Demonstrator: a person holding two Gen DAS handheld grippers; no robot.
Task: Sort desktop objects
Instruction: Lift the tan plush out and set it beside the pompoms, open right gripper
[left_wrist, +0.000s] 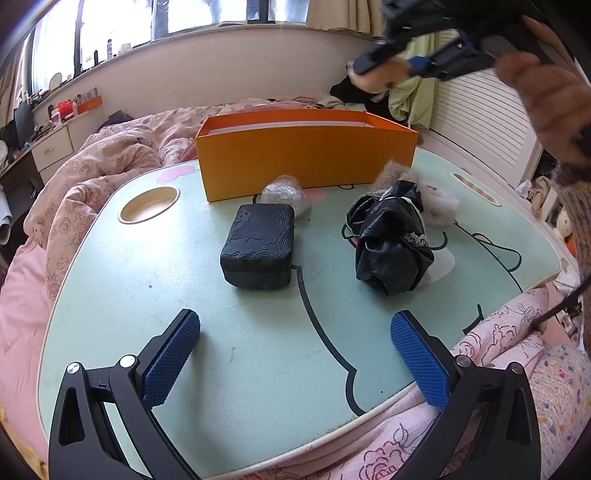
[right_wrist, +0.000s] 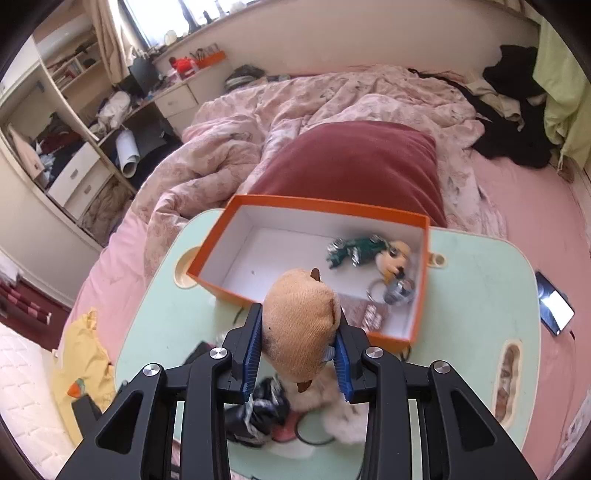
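My right gripper (right_wrist: 297, 345) is shut on a tan plush toy (right_wrist: 301, 325) and holds it in the air over the near wall of the orange box (right_wrist: 221, 251). It also shows high up in the left wrist view (left_wrist: 391, 64). The box holds a green figure keychain (right_wrist: 354, 249), a metal ring (right_wrist: 397, 293) and a small packet (right_wrist: 371, 315). My left gripper (left_wrist: 295, 354) is open and empty, low over the green lap table (left_wrist: 147, 266). On the table lie a black case (left_wrist: 260, 245), a crumpled black bag (left_wrist: 391, 240), a clear wrapped ball (left_wrist: 284, 194) and a grey furry thing (left_wrist: 439, 206).
The table stands on a bed with a pink floral quilt (left_wrist: 92, 177) and a dark red pillow (right_wrist: 354, 162). The table has a round cup hole (left_wrist: 149, 205). A phone (right_wrist: 554, 302) lies beside the table on the right. Shelves (right_wrist: 62, 122) are at the left.
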